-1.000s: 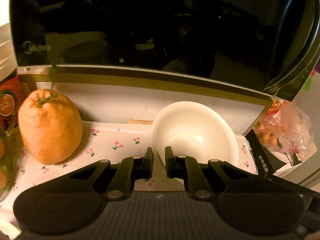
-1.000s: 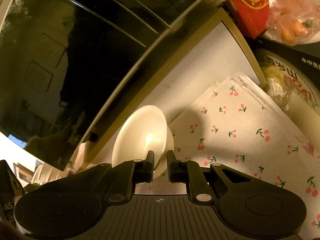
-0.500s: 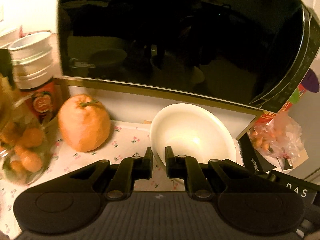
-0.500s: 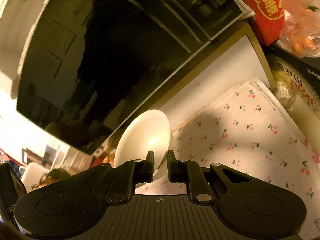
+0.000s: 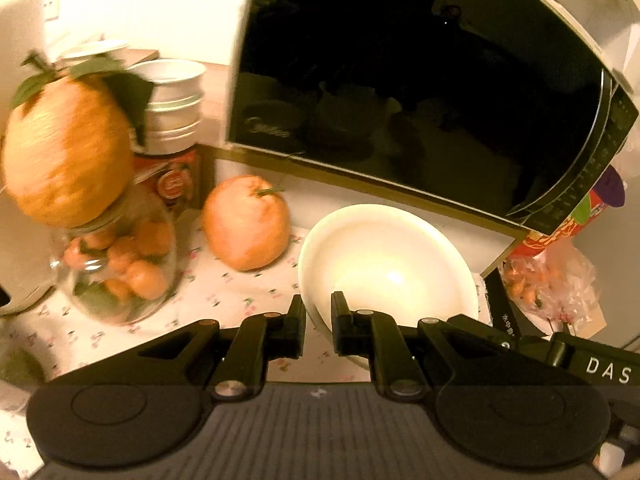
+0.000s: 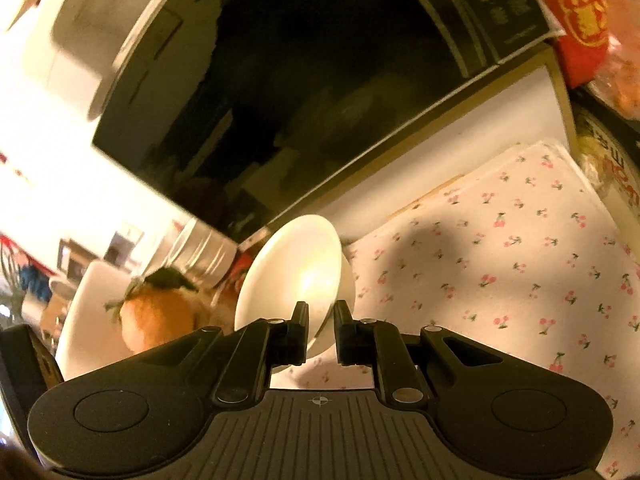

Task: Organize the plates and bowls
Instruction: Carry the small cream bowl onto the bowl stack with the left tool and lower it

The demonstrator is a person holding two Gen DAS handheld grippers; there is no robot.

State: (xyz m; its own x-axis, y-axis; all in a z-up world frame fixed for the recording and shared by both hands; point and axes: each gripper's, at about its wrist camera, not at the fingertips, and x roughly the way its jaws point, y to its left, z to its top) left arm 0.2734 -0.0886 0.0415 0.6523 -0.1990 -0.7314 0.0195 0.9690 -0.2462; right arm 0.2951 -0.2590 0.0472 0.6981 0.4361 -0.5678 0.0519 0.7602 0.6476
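- The left wrist view is looking forward along the left gripper [image 5: 318,312] from close above the worktop [image 5: 248,292], facing the black microwave [image 5: 420,92] nearly level, with an orange [image 5: 246,222] and a glass jar [image 5: 116,264] sitting to its left.
- The right wrist view is looking along the right gripper [image 6: 320,322] from close range, rolled steeply so the microwave [image 6: 304,92] is running diagonally across it.
- Both views are sharing the white bowl [image 5: 386,268] [image 6: 296,272] just beyond the jaws, the cherry-print cloth [image 6: 500,260] and the microwave front.
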